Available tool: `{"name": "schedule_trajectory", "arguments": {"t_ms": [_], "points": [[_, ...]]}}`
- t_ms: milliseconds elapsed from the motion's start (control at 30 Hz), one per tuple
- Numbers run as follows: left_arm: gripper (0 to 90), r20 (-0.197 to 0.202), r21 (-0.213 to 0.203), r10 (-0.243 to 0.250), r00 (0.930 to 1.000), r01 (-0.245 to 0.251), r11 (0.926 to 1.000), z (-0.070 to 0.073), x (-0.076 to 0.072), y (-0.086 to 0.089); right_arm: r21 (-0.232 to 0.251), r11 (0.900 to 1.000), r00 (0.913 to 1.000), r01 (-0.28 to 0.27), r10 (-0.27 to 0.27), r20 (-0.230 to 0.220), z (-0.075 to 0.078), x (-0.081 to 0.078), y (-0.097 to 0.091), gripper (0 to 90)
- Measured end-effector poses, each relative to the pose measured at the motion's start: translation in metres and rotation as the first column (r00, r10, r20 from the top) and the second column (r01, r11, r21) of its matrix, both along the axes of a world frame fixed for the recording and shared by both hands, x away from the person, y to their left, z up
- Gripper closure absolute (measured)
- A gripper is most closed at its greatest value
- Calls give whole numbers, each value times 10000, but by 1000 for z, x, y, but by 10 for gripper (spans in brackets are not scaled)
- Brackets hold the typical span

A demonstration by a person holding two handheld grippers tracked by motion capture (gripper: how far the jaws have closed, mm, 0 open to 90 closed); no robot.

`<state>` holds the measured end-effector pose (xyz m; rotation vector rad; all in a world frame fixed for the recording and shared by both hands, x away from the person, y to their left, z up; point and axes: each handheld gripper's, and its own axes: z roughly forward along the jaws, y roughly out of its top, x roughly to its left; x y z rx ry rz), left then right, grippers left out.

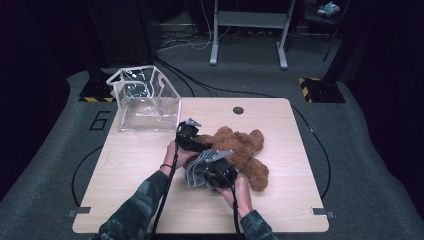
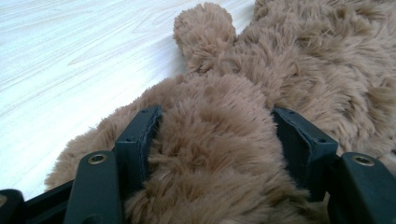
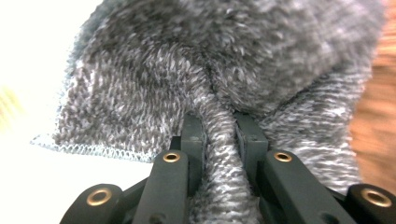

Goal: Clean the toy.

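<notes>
High view: teddy bear (image 1: 245, 150), grey cloth (image 1: 197, 170).

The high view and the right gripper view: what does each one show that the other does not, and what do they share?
The high view alone has the clear plastic bag, the whole teddy bear, the wooden table and the left tool on the bear. The right gripper view alone has a close look at the jaws pinching a fold of cloth. Both have the right tool and the grey fleece cloth.
</notes>
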<state>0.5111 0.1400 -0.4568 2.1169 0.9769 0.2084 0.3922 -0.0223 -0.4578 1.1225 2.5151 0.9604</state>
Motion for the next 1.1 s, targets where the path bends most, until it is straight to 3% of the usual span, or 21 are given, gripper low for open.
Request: {"name": "schedule_trajectory", "arguments": {"t_ms": [133,233,267,367,467,700,800,833,900,967,1000,1100], "points": [[364,27,-19,0,10000,0,10000,0,0,0,182,9979,9966,617,-626,542,17,2,-22,771],[364,27,-15,-5,10000,5,10000,0,0,0,444,9911,9878,1255,-1289,869,25,5,-33,771],[364,31,-9,-8,10000,8,10000,0,0,0,211,9902,9845,1377,-1392,1070,22,8,-34,772],[364,20,45,-58,10000,58,10000,0,0,0,-360,9893,9881,1414,-1388,666,0,13,-32,774],[364,71,60,-89,9999,88,9999,-1,-1,0,-157,9881,9876,1529,-1523,379,-12,9,-33,776],[363,4,-71,-49,10000,49,10000,-1,0,2,-667,9933,9947,947,-972,-350,-5,-1,-41,773],[364,51,-173,-17,10000,17,9998,-2,0,2,-250,9923,9926,1216,-1215,32,13,-6,-59,771],[364,44,-206,-14,10000,15,9998,-3,1,2,-3,9884,9875,1516,-1514,445,22,-7,-67,771],[363,-1,-226,-20,10000,20,9997,-3,1,3,275,9748,9690,2215,-2232,1056,38,-4,-83,771],[363,14,-170,-57,10000,57,9998,-2,1,3,250,9603,9508,2780,-2788,1351,44,2,-95,772],[363,10,-187,-54,10000,54,9998,-2,0,3,-15,9499,9421,3126,-3099,1284,41,8,-101,772],[363,21,-237,-36,10000,37,9997,-2,0,4,-780,9328,9356,3517,-3476,620,13,17,-115,774]]}}
